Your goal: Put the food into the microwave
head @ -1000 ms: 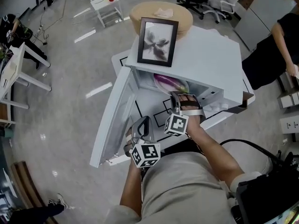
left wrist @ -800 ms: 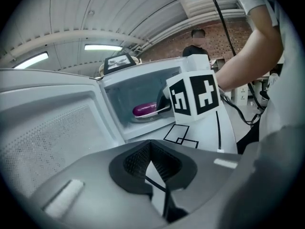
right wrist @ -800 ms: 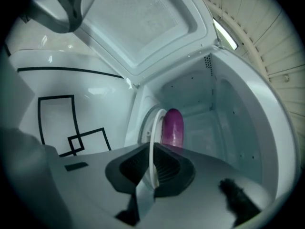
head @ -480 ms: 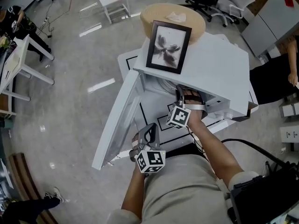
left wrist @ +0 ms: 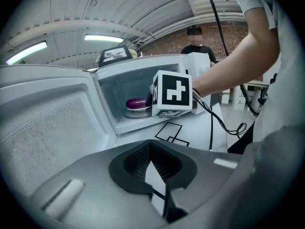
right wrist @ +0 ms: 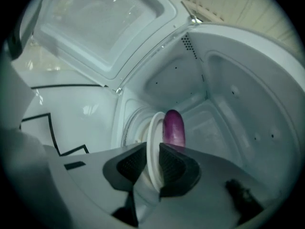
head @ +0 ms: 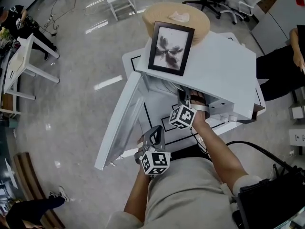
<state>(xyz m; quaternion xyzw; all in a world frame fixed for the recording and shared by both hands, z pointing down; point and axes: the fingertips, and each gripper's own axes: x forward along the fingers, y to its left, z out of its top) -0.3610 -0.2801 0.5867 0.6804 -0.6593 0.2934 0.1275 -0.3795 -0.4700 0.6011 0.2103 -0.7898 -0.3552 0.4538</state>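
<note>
Right gripper [right wrist: 152,165] clamped on the white plate [right wrist: 150,140] rim. Purple eggplant [right wrist: 173,128] sits on it just past the jaws, all inside the microwave [right wrist: 238,104]. Left gripper [left wrist: 152,163] pinched closed, empty, outside by the open door [left wrist: 47,123].

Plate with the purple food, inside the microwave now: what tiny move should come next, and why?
Probably ease the plate down onto the microwave floor. The right gripper is shut on its rim, the purple food lies on it, and both are already inside the cavity; whether it touches down yet is unclear.
</note>
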